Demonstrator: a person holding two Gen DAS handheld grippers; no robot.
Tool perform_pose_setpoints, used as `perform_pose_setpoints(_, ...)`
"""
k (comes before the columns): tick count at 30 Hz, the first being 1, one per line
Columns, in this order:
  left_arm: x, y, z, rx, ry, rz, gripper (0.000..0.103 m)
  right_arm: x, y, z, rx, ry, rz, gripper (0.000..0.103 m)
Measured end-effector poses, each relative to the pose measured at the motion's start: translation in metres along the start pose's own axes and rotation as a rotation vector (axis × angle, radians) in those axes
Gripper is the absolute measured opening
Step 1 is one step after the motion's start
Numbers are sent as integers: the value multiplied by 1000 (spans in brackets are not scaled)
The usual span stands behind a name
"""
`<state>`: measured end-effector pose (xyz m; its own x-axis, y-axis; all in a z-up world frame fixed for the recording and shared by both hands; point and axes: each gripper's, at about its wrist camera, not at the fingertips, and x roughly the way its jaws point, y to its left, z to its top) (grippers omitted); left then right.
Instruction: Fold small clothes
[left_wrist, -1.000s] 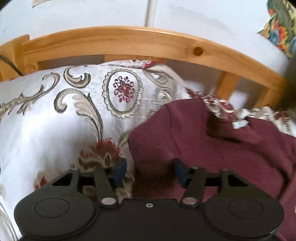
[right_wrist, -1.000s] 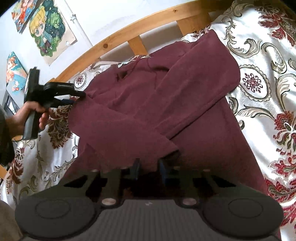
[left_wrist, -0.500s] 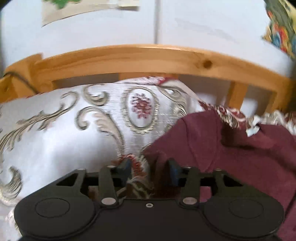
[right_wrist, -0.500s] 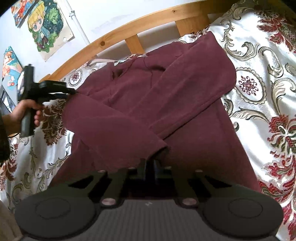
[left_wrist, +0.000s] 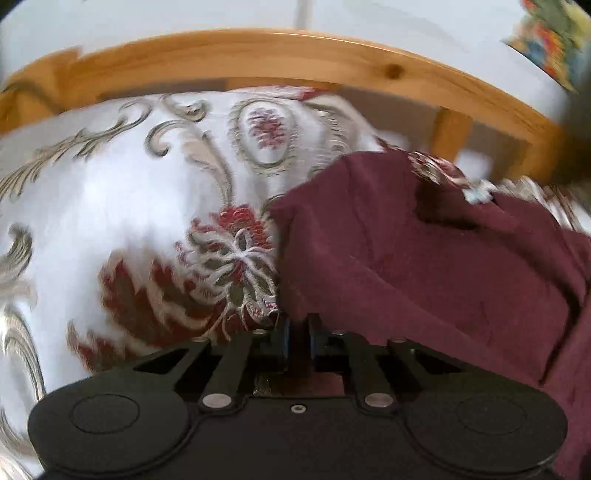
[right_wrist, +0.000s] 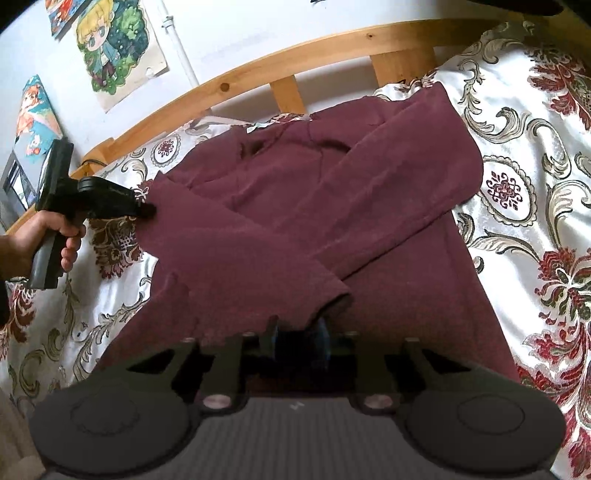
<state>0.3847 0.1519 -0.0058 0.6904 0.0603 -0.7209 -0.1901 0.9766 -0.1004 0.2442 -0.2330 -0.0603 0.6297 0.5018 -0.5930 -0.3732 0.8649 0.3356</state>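
Note:
A maroon sweater (right_wrist: 332, 206) lies flat on the patterned bedspread (right_wrist: 535, 184), both sleeves folded across its body. My left gripper (left_wrist: 298, 328) is at the sweater's (left_wrist: 424, 258) left shoulder edge. Its jaws are closing and stand nearly together, with maroon cloth pinched between the blue pads. The right wrist view shows that gripper (right_wrist: 146, 211) touching the same edge, held by a hand (right_wrist: 44, 236). My right gripper (right_wrist: 298, 332) is at the near sleeve's cuff (right_wrist: 325, 291). Its jaws are opening, and the cuff edge lies at the fingertips without being pressed.
A curved wooden headboard (right_wrist: 295, 55) runs along the far side of the bed and shows in the left wrist view (left_wrist: 258, 48) too. Cartoon posters (right_wrist: 118, 48) hang on the white wall. White, floral bedspread (left_wrist: 110, 184) spreads left and right of the sweater.
My left gripper slid to the sweater's left edge and closed on it. My right gripper pinched the cuff half a second ago and has since spread its jaws.

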Motion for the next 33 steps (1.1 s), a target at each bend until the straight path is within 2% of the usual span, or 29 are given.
perform_pose_setpoints(4, -10, -5, -5, -45, -10, 51, 8, -2, -5, 2, 29, -4, 8, 26)
perform_pose_setpoints(9, -5, 22, -13, -218, 45, 35, 9, -3, -4, 2, 17, -5, 15, 26)
perform_pose_setpoints(12, -5, 23, -12, -205, 45, 23, 18, -4, -3, 1, 7, -5, 7, 26)
perform_pose_setpoints(15, -14, 21, -13, -208, 40, 14, 35, -7, -2, 1, -9, -14, -14, 27)
perform_pose_setpoints(17, -26, 18, -17, -196, 25, 12, 57, -10, -2, 1, -23, -25, -32, 35)
perform_pose_setpoints(19, -38, 11, -20, -166, -1, 22, 72, -15, -1, 1, -33, -36, -50, 57)
perform_pose_setpoints(20, -46, 8, -24, -133, -18, 30, 77, -18, 0, 1, -37, -44, -57, 59)
perform_pose_setpoints(23, -74, -5, -38, -31, -52, 9, 88, -32, 2, -1, -61, -64, -68, 71)
perform_pose_setpoints(25, -92, -14, -48, 13, -69, -10, 95, -41, 3, -2, -79, -78, -84, 85)
perform_pose_setpoints(28, -120, -35, -68, 70, -81, -51, 101, -57, 5, -2, -115, -88, -109, 95)
perform_pose_setpoints(33, -157, -73, -115, 192, -80, -168, 102, -91, 7, -5, -185, -115, -173, 103)
